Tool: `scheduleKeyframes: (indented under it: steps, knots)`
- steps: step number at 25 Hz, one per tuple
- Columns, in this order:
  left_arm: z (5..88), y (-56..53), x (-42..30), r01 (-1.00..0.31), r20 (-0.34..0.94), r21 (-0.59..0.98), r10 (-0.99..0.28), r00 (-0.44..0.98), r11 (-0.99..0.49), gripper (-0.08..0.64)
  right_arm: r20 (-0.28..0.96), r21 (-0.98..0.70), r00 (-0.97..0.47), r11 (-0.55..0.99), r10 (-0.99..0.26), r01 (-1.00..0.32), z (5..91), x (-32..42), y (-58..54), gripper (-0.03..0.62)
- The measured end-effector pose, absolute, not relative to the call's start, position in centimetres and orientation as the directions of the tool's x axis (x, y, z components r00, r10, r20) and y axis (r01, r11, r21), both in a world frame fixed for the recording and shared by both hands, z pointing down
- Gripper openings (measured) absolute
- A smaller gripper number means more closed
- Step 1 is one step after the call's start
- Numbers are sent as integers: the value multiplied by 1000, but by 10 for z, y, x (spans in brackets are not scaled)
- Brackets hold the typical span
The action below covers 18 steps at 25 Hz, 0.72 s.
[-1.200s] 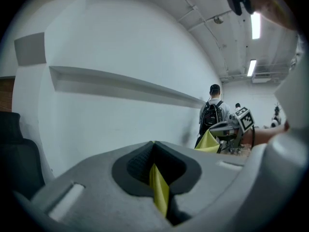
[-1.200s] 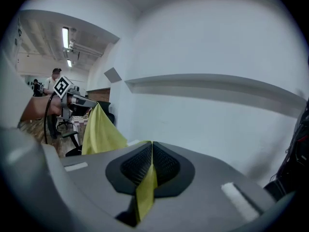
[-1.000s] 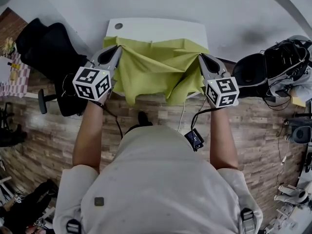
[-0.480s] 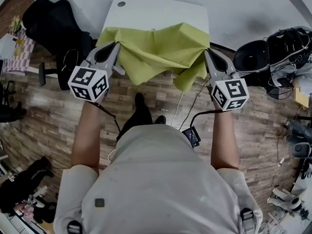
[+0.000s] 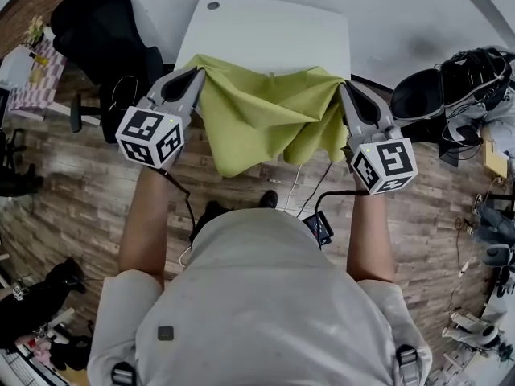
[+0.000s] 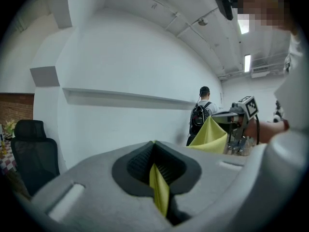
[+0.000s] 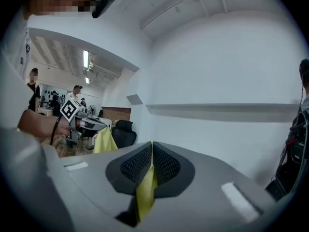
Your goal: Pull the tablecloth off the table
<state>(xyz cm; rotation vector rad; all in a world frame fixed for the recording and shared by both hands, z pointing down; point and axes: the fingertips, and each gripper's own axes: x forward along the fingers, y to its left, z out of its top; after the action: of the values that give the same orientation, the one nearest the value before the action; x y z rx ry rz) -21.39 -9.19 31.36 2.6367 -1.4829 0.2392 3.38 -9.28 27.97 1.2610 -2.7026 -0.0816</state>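
Note:
A yellow-green tablecloth (image 5: 257, 115) hangs slack between my two grippers, in front of the white table (image 5: 273, 26), whose top is bare. My left gripper (image 5: 198, 72) is shut on one corner of the cloth; a strip of the tablecloth (image 6: 158, 192) shows pinched between its ribbed pads. My right gripper (image 5: 341, 87) is shut on the other corner, and the tablecloth (image 7: 146, 190) runs down between its pads too. Each gripper view shows the opposite gripper holding up its yellow corner.
A black office chair (image 5: 100, 30) stands left of the table. A black bag and cables (image 5: 459, 91) lie on the wood floor at the right. A small black device on a cable (image 5: 320, 228) hangs near my right forearm. A person with a backpack (image 6: 200, 115) stands by the wall.
Both grippers have drawn back from the table with the cloth. It has slid off the tabletop and now hangs free between them, with the white top uncovered.

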Motion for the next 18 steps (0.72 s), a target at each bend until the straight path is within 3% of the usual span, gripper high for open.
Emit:
scheduleKeyframes:
  steps: [18]
  knots:
    - [272, 20, -351, -745, 100, -7, -742, 663, -667, 2, 87, 141, -507, 515, -857, -846, 257, -101, 47, 15]
